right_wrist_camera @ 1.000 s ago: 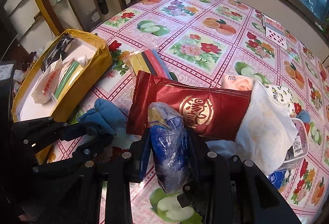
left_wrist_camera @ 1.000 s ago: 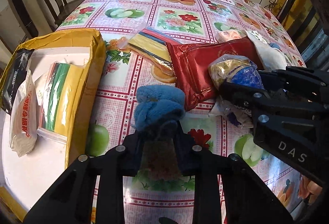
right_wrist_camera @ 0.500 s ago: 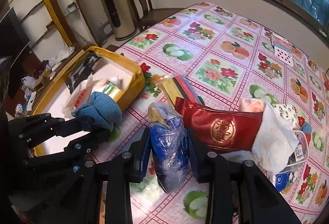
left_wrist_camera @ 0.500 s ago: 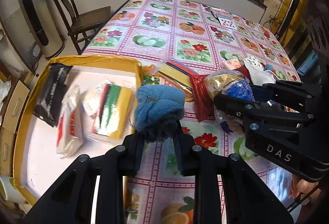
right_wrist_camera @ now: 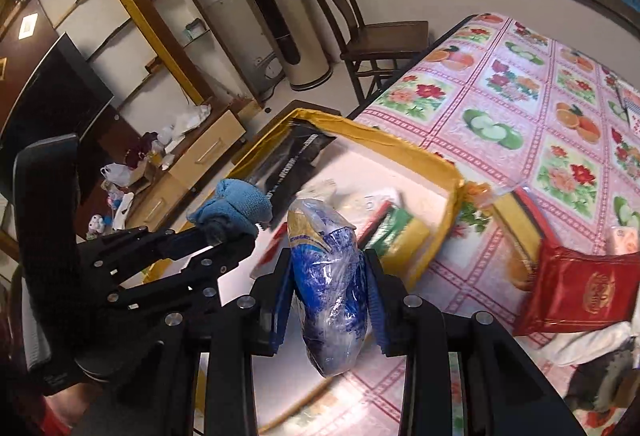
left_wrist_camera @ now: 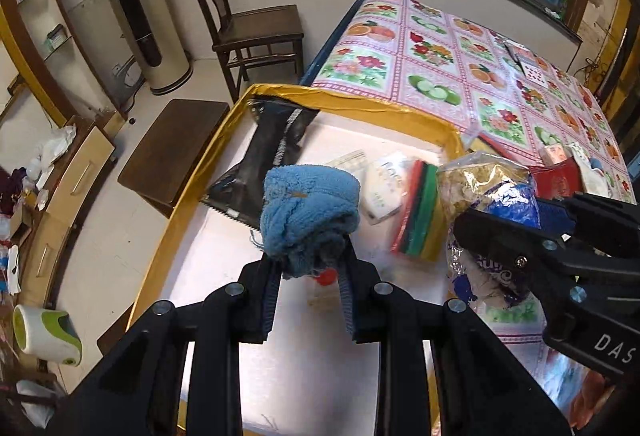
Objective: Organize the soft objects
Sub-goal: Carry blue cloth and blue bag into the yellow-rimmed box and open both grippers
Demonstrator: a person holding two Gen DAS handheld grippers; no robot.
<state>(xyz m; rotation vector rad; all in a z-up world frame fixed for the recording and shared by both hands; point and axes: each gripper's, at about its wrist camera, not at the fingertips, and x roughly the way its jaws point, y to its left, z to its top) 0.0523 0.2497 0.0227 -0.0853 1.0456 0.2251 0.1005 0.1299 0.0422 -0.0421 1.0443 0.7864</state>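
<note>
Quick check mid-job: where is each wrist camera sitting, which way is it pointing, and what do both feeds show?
Left wrist: rides the left gripper, looking down along its fingers into the yellow-rimmed box; it grips the blue cloth; the right gripper enters from the right.
Right wrist: rides the right gripper, facing the box's near edge and the room beyond; it grips the blue plastic bag; the left gripper shows at left.
Shared: box, cloth, bag, black pouch, floral tablecloth, chair.
</note>
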